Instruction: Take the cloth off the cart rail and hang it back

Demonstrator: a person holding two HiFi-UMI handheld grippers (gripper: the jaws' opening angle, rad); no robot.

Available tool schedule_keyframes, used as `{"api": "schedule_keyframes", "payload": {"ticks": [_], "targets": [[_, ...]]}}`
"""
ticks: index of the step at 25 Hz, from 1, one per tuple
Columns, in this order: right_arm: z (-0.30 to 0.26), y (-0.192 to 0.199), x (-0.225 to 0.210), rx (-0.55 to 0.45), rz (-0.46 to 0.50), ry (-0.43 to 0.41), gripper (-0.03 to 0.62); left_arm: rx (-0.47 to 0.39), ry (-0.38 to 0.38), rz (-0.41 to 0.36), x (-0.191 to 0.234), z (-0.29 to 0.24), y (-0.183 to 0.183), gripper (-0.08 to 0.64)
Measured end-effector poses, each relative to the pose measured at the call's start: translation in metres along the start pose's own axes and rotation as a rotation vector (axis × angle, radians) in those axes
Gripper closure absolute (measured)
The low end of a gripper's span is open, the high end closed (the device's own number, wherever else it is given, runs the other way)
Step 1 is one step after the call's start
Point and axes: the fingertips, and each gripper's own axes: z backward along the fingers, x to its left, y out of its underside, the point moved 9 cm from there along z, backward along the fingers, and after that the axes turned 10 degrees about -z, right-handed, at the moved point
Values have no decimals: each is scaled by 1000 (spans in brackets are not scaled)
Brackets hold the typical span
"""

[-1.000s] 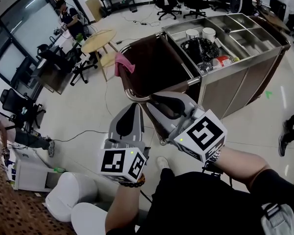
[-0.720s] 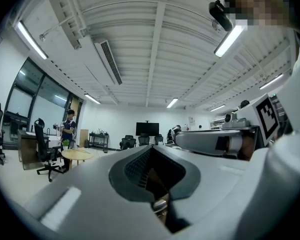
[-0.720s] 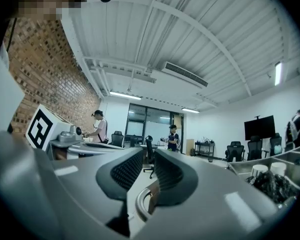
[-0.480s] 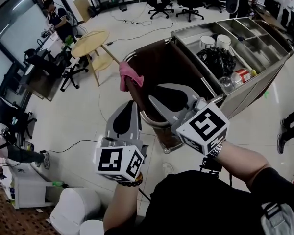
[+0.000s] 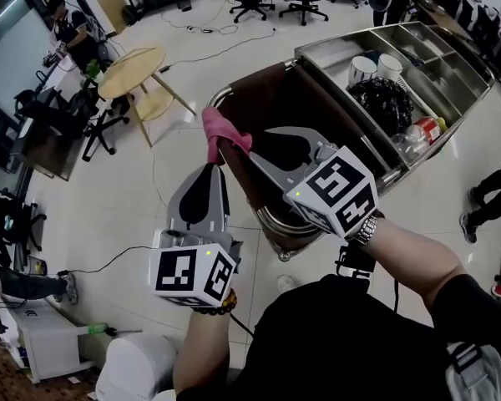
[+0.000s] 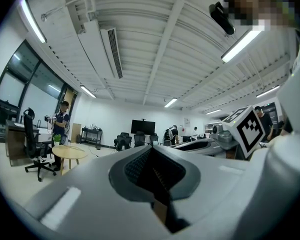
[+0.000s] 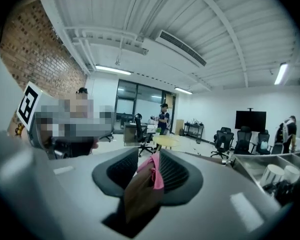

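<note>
**Cloth [image 5: 224, 134] on the rail, 0 of 2 steps done**

The pink cloth hangs draped over the chrome cart rail [image 5: 265, 217], on the upper stretch of the rail as the head view shows it. It sits right against the brown bag [image 5: 271, 98] slung at the end of the cart [image 5: 476, 61].

We hold the right gripper [image 5: 252, 143] just beside the cloth, on the bag side. Its jaws are released and spread, and they have just been opening. In the right gripper view the cloth shows in the gap between the 2 jaws, ahead of the pads and not pressed by them, so we read nothing as grasped.

The left gripper [image 5: 212, 170] hangs near, just below the cloth in the head view. Its jaws are clenched together on nothing, and its own view shows the pads meeting with only the room beyond.

As we judge it, the task stands at its start: the cloth is not yet off the rail, so both the taking off and the hanging back are left. The right jaws seem lined up for the pick. They would need to go around a fold, close, and lift it clear. After that the cloth has to go back across the rail so that it falls on both sides. We see 1 risk: the bag fabric lies directly behind the cloth and could be caught with it.
</note>
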Motion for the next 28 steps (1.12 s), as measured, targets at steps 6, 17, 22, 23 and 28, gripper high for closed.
{"api": "schedule_keyframes", "payload": {"ticks": [6,17,22,23,28], "targets": [[-49,21,-25,147,-5,-10,455,-5,12,23,32,-23,14,557],[-125,82,-70,406,-36,-85,420,57,-34,66,64,-66,51,557],[-145,104,-87,463,-50,-84,420,75,-49,79,73,-75,69,557],[-147,106,-88,474,-49,-87,420,75,-49,81,74,-76,70,557],[-156,114,-90,512,-59,-95,465,74,-41,93,76,-80,75,557]]}}
